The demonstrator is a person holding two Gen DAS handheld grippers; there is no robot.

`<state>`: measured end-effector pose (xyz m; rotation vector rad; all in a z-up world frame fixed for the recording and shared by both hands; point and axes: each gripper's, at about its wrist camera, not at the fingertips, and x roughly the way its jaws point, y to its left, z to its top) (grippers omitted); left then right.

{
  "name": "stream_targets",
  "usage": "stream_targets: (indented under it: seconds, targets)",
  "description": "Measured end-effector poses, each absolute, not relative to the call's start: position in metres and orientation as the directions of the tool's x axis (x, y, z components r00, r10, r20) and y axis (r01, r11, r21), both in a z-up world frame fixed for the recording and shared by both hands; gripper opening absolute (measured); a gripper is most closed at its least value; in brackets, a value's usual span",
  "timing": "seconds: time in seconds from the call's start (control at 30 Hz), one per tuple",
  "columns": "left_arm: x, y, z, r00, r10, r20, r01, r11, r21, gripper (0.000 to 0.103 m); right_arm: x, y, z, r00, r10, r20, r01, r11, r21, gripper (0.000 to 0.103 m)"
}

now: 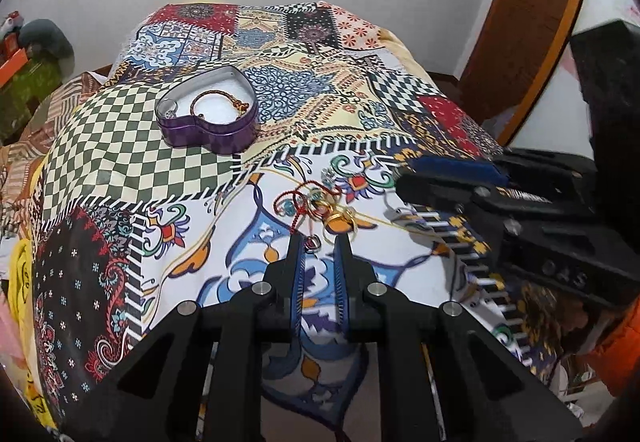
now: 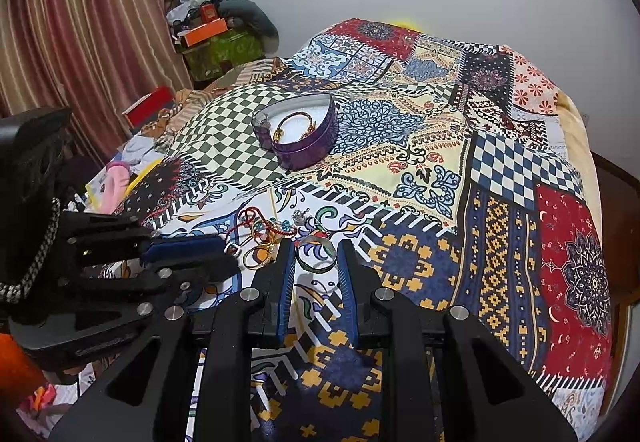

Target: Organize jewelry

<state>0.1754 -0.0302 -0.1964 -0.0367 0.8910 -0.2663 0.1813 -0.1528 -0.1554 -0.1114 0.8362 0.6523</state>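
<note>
Right gripper, jaws narrowed w/ a silver bangle between the blue pads; contact w/ pads can't be confirmed. Left gripper, jaws narrow but apart, tips just short of the tangled jewelry pile (red cord, gold rings, small silver ring) on the patchwork bedspread, nothing gripped. Purple heart-shaped tin, open, further back on the green-check patch, w/ gold bracelet inside.
</note>
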Motion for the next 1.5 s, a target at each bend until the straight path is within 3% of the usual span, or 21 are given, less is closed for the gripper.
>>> stream_targets:
  seconds: [0.33,0.53,1.1,1.23,1.33,1.5]
  targets:
    - [0.188,-0.03,-0.201,0.601,-0.246,-0.761,0.22,0.966,-0.138,0.014,0.18,-0.157,-0.155,0.489,0.495,-0.719,-0.574,0.803,0.162,0.019]
    - [0.184,-0.035,-0.2,0.618,-0.221,-0.755,0.221,0.97,-0.103,0.0,0.179,-0.156,-0.153,0.487,0.499,-0.717,-0.575,0.801,0.167,0.019]
    - [0.152,-0.019,-0.168,0.678,-0.22,-0.701,0.202,0.973,-0.11,0.0,0.169,-0.153,-0.136,0.512,0.504,-0.696,-0.581,0.8,0.151,0.019]
    - [0.157,-0.018,-0.166,0.644,-0.291,-0.707,0.235,0.955,-0.179,0.0,0.169,-0.154,-0.135,0.518,0.505,-0.691,-0.578,0.802,0.153,0.019]
    - [0.164,-0.029,-0.174,0.595,-0.32,-0.737,0.266,0.944,-0.195,0.007,0.17,-0.157,-0.135,0.52,0.505,-0.689,-0.569,0.806,0.161,0.019]
    - [0.178,-0.052,-0.193,0.539,-0.299,-0.787,0.29,0.944,-0.16,0.028,0.172,-0.165,-0.137,0.523,0.499,-0.691,-0.557,0.814,0.167,0.019]
